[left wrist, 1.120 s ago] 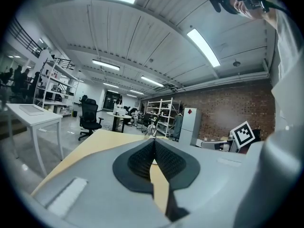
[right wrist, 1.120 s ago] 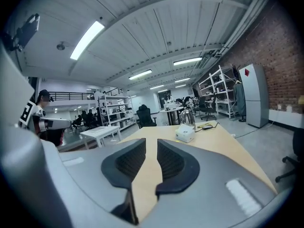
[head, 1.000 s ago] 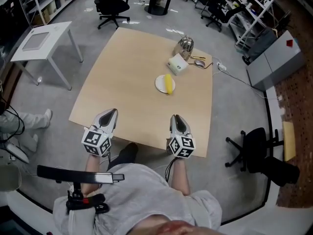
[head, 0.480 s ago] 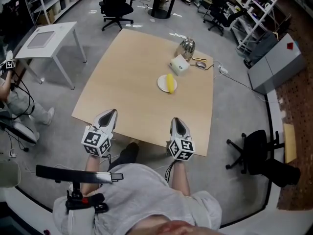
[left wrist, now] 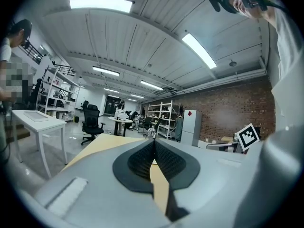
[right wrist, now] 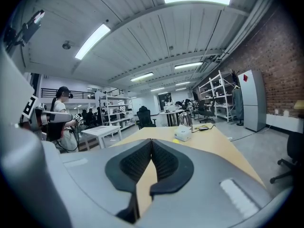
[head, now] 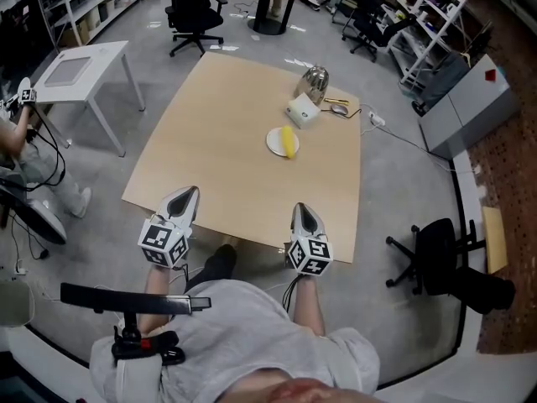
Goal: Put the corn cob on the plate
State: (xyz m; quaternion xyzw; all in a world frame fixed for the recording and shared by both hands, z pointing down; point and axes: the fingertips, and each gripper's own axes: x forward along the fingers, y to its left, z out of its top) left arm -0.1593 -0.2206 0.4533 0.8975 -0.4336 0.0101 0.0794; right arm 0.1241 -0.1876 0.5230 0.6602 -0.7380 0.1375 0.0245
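Seen from above, the person wears a light grey short-sleeved T-shirt [head: 252, 342]. Each hand carries a pale grey, smooth plastic shell that tapers to a point: the left claw [head: 190, 195] and the right claw [head: 302, 210]. At the back of each is a cube with black-and-white square markers [head: 162, 243]. Black ribbed pads [left wrist: 137, 163] line the jaws. A thin black cable [head: 291, 290] trails along the right forearm. A black bar [head: 134, 300] crosses the left side of the chest.

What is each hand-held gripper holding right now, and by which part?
Nothing. The left hand-held gripper and the right hand-held gripper are both shut and empty; the corn cob lies on the plate, far from both.
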